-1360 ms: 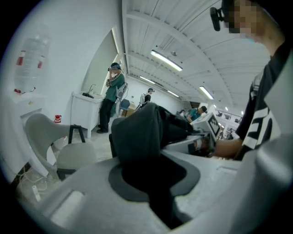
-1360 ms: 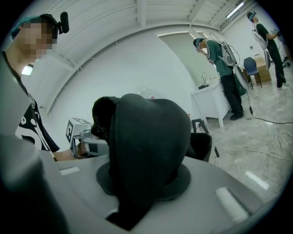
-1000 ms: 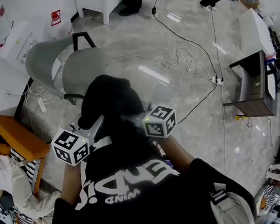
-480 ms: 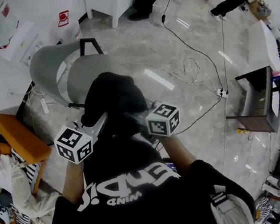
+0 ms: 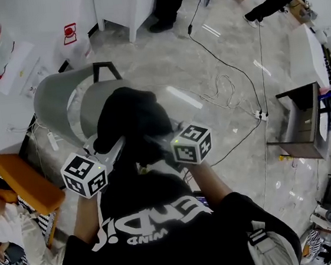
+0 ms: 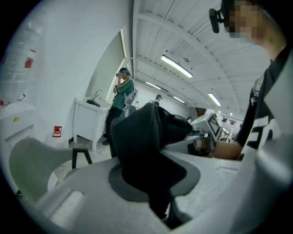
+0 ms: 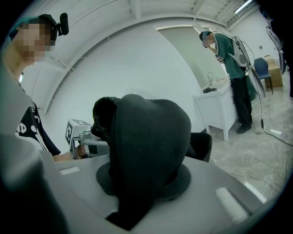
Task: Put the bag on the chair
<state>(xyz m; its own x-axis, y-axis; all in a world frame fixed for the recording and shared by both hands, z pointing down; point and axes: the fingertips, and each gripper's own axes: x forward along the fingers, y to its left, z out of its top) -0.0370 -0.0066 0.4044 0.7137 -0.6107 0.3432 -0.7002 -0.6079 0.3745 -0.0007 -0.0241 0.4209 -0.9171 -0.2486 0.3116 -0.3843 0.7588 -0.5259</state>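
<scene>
Black bag (image 5: 129, 118) looked soft, floppy & prob. light, hung in air over near edge of grey chair (image 5: 54, 94) seat, w/ left gripper (image 6: 155, 183) & right gripper (image 7: 137, 192) each clamped on a bunched fabric fold, the sensible hold since it sagged.

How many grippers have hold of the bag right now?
2. The left gripper is shut on the black bag at its left side, the right gripper at its right side. No other grip shows.
</scene>
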